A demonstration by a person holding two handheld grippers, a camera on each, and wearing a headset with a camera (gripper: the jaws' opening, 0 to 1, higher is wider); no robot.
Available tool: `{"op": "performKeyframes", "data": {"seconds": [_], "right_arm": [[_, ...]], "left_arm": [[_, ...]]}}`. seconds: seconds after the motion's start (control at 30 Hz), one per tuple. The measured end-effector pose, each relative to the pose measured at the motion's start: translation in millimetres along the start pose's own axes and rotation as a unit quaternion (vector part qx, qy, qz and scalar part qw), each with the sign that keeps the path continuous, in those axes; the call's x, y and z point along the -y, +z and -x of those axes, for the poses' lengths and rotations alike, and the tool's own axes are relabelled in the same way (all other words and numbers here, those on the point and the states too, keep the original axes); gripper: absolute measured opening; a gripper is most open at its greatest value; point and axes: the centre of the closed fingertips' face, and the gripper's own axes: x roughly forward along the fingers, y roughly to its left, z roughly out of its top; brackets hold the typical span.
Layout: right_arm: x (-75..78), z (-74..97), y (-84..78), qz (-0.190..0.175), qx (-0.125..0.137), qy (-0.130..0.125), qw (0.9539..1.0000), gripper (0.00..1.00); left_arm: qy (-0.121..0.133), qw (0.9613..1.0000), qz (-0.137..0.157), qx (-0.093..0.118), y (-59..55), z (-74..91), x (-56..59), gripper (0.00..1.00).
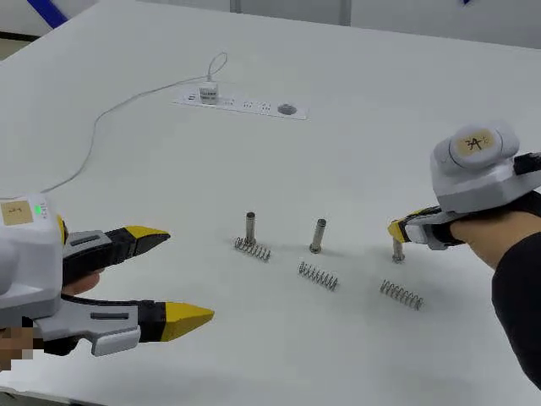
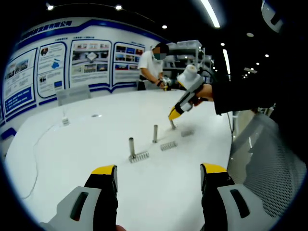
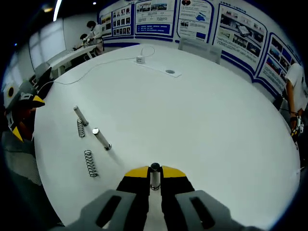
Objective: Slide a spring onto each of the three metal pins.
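Three upright metal pins stand in a row on the white table: left pin (image 1: 250,227), middle pin (image 1: 319,235), right pin (image 1: 397,249). A spring lies on the table in front of each: left spring (image 1: 253,249), middle spring (image 1: 318,276), right spring (image 1: 401,294). My right gripper (image 1: 396,230) is shut on the right pin (image 3: 154,175), whose top pokes up between the yellow tips. My left gripper (image 1: 182,275) hovers open at the lower left with nothing between its jaws. From the left gripper (image 2: 159,171), the left pin (image 2: 131,147) stands straight ahead.
A white power strip (image 1: 241,103) with a plugged-in charger and a cable (image 1: 110,114) lies at the back of the table. A person (image 2: 153,67) stands at another bench beyond the table. Wall posters ring the room.
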Motion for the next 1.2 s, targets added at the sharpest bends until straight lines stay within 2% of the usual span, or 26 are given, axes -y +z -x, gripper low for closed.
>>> {"op": "performKeyframes", "data": {"seconds": [0.43, 1.2], "right_arm": [[-8.0, 8.3, -4.8, -0.007, 0.005, 0.005, 1.0000, 0.09], [-8.7, 6.8, -4.7, 0.006, 0.009, 0.010, 0.9999, 0.09]], "left_arm": [[0.002, 1.0000, -0.003, -0.002, 0.1, 1.5, 0.1, 0.71], [0.002, 0.9999, -0.005, -0.009, -1.6, 2.9, 1.9, 0.71]]}}
